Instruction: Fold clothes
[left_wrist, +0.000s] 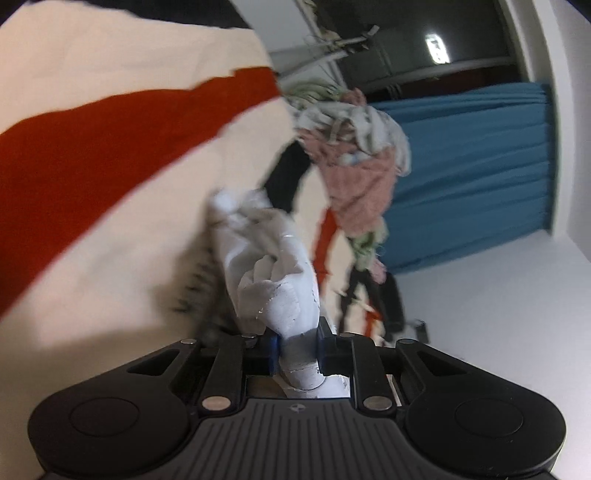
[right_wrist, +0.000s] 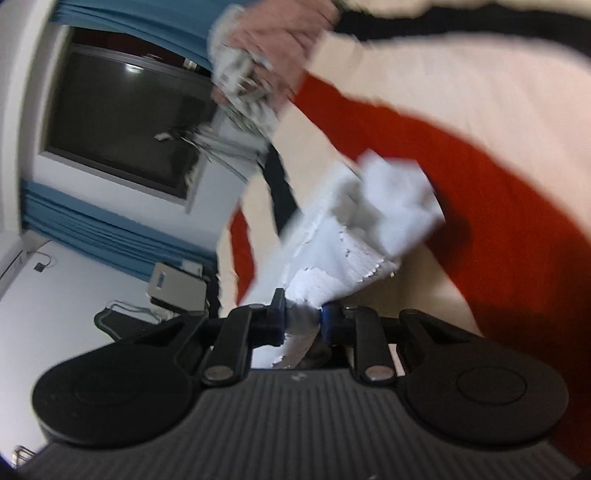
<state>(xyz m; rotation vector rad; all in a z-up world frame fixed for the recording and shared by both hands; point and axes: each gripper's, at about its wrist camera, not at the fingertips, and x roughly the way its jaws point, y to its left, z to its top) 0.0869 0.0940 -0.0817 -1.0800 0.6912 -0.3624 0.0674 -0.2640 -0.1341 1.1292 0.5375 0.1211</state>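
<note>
I hold white garment (left_wrist: 266, 266) pinched in left gripper (left_wrist: 297, 349) and right gripper (right_wrist: 303, 319), above striped cloth (left_wrist: 110, 155); I lift evenly, spread corners apart

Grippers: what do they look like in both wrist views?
Both alike. Left gripper and right gripper: black ribbed body, two round black lobes at the sides, black linkage arms with silver pivot pins, blue pads on black fingers. No cables or sleeves visible.

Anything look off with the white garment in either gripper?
Both the left gripper and right gripper clamp bunched wads of the white garment, not a flat edge. Its print looks cracked and flaking. Both views are blurred.
</note>
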